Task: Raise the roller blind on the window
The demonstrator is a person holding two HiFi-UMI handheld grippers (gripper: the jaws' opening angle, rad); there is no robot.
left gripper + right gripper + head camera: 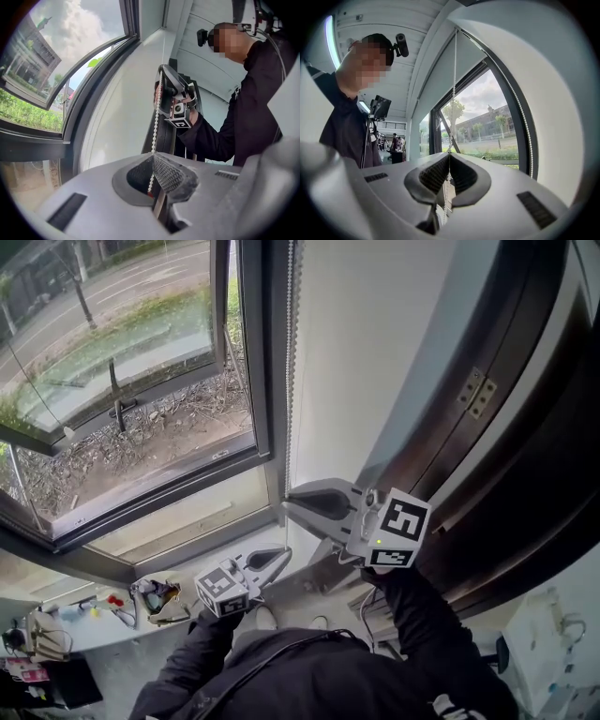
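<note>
While the right gripper (290, 495) pinches the bead chain (290, 371) beside the window frame (265, 352), the left gripper (283, 556) pinches it nearer. Bare wall (375, 334) to the right.

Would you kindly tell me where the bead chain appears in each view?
Head view: bead chain runs down the upper centre to the right gripper.
Left gripper view: chain at centre, rising from the left gripper.
Right gripper view: chain at centre, rising from its fingers.
Shared landmark: dark window frame.

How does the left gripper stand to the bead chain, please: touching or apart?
Touching: the left gripper view shows the left gripper shut on the bead chain, beads pinched between its jaws.
</note>
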